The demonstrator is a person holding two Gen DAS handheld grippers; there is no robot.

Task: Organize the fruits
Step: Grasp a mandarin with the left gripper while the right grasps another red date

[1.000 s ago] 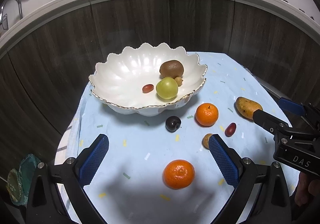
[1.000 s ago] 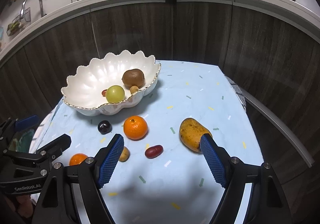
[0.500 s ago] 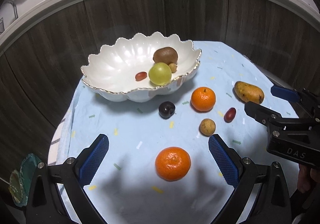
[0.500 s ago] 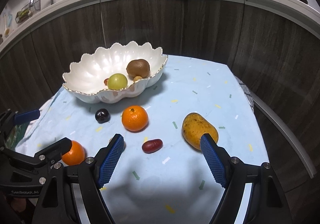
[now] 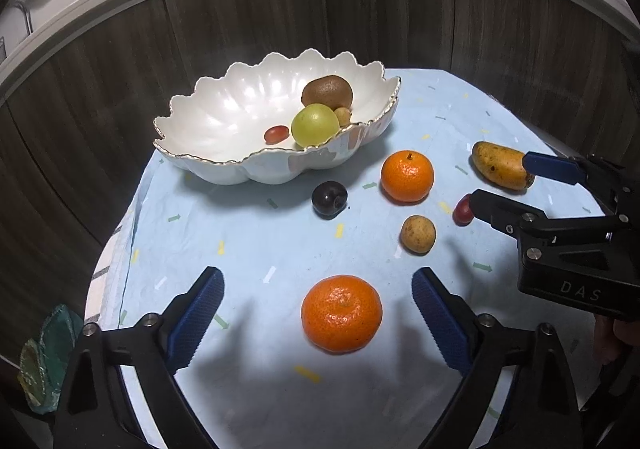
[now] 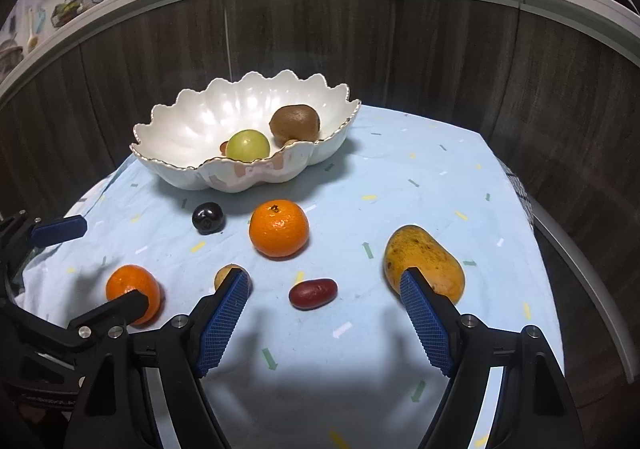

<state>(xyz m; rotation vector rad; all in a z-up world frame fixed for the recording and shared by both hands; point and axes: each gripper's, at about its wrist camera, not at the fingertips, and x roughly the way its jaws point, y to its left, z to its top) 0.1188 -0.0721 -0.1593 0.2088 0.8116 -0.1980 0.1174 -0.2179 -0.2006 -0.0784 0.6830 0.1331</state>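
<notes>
Left gripper [image 5: 316,309] is closing its blue ribbed pads around the near round orange tangerine [image 5: 341,313]; fruit is sitting between the jaws on the light blue speckled cloth [image 5: 248,249], pads not touching it yet. Tangerine is looking light, soft-skinned and round, so likely rolling or bruising if squeezed hard; best taking it across the middle. Right gripper [image 6: 324,321] is standing wide with nothing held, the small dark red oval fruit [image 6: 313,293] lying between and just ahead of its pads, the yellow-brown mango [image 6: 424,263] just behind the right pad. Mango is probably heavier and smooth; gripping across its short width. Further back: small tan round fruit [image 5: 417,233], second tangerine [image 5: 407,176], dark plum [image 5: 329,199]. Farthest, the white scalloped ceramic bowl [image 5: 208,121], fragile, is holding a kiwi [image 5: 327,91], green round fruit [image 5: 315,124] and small ones.
</notes>
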